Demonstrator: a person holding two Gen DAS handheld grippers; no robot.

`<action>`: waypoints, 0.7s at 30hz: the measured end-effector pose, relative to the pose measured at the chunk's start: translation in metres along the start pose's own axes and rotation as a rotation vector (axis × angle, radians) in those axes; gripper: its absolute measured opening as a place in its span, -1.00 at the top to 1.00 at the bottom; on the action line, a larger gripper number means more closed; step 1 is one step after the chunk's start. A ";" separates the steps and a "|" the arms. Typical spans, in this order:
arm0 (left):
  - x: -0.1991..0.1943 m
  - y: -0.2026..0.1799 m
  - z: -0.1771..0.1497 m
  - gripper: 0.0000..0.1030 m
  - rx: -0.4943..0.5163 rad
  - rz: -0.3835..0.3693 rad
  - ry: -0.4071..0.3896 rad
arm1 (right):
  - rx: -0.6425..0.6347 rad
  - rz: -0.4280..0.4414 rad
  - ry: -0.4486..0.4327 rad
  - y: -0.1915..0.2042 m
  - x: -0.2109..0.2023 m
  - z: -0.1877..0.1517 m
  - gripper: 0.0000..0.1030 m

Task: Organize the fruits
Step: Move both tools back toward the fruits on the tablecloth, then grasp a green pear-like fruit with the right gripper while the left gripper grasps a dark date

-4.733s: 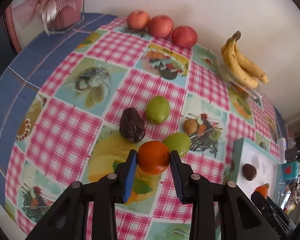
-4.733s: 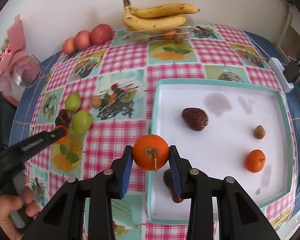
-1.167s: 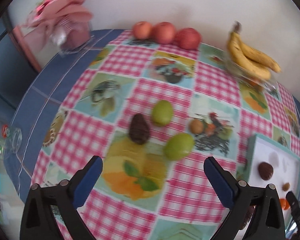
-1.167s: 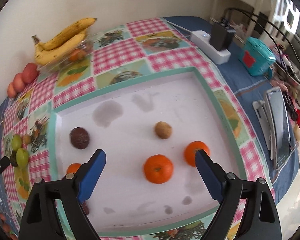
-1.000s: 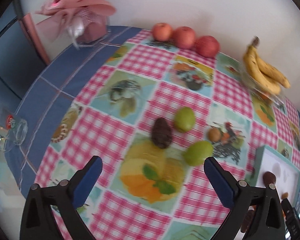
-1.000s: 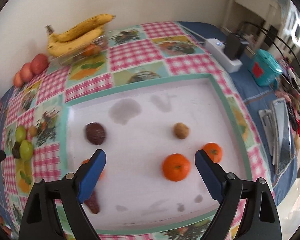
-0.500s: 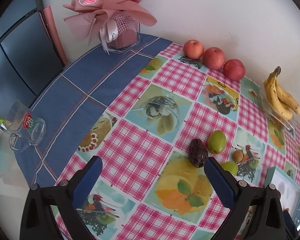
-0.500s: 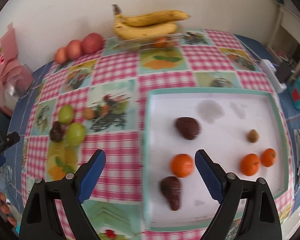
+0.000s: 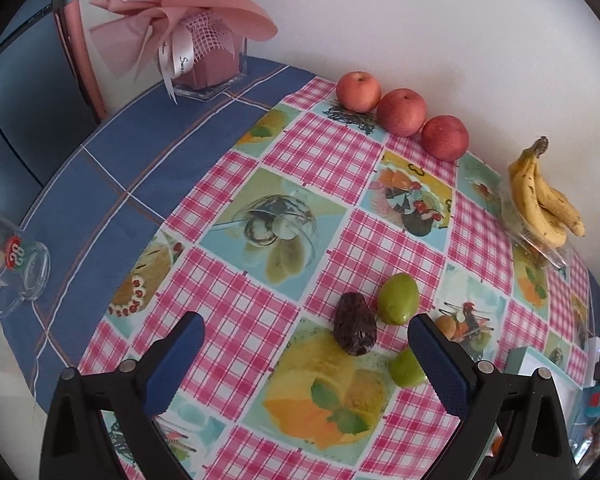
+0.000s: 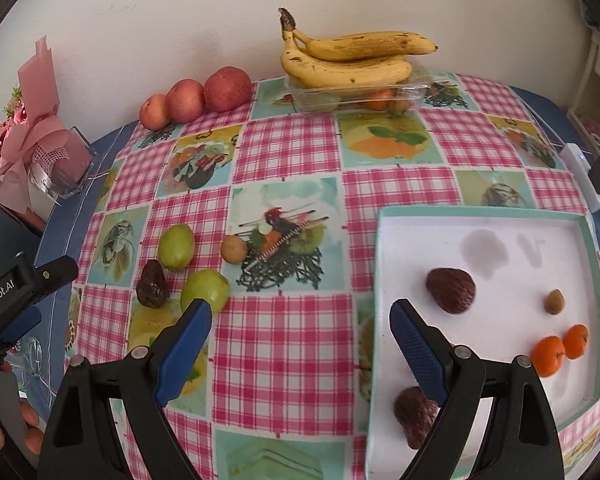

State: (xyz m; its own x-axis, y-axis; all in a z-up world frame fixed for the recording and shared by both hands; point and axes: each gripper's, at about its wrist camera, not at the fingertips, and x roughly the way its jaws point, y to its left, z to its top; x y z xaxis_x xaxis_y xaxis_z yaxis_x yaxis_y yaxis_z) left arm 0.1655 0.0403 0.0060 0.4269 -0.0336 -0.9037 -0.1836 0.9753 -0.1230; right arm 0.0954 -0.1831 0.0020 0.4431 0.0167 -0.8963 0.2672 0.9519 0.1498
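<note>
Nearest me, my left gripper (image 9: 306,364) stands spread wide with nothing between its blue pads, and my right gripper (image 10: 300,344) is just as wide and holds nothing either. Past the left fingers lies a dark wrinkled avocado (image 9: 355,330) with a smooth green fruit (image 9: 398,298) touching it on the far side, a second green fruit (image 9: 408,367) close by, partly behind my right finger, and a small tan round fruit (image 10: 233,249) just beyond. To the right sits the white tray (image 10: 500,216) with a teal rim, holding two dark avocados (image 10: 451,290), a small brown fruit (image 10: 554,301) and two oranges (image 10: 546,356) side by side — the near avocado is half hidden by my finger. Everything rests on a pink-checked tablecloth (image 10: 288,344) with fruit pictures, laid over blue cloth. Farther back, three red apples (image 9: 402,112) line the white wall, bananas (image 10: 352,58) lie atop a clear box, and a pink bouquet (image 9: 188,20) stands in the corner — a glass mug (image 9: 16,268) sits off left.
</note>
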 end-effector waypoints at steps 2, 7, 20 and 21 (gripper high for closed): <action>0.005 0.001 0.002 -0.99 -0.007 0.004 0.009 | -0.005 0.011 0.002 0.004 0.004 0.003 -0.77; 0.018 0.003 0.007 -0.99 -0.018 0.015 0.021 | -0.009 0.021 0.016 0.013 0.017 0.010 -0.77; 0.053 0.010 0.013 -0.99 -0.054 0.080 0.048 | -0.048 0.056 0.083 0.041 0.057 0.010 -0.77; 0.054 0.012 0.014 -0.99 -0.061 0.086 0.045 | -0.053 0.058 0.088 0.044 0.060 0.010 -0.77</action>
State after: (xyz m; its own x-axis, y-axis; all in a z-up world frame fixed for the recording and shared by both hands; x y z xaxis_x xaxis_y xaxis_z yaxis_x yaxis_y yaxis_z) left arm 0.1989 0.0534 -0.0389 0.3676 0.0381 -0.9292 -0.2722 0.9598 -0.0684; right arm 0.1419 -0.1436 -0.0411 0.3794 0.0967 -0.9202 0.1962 0.9635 0.1822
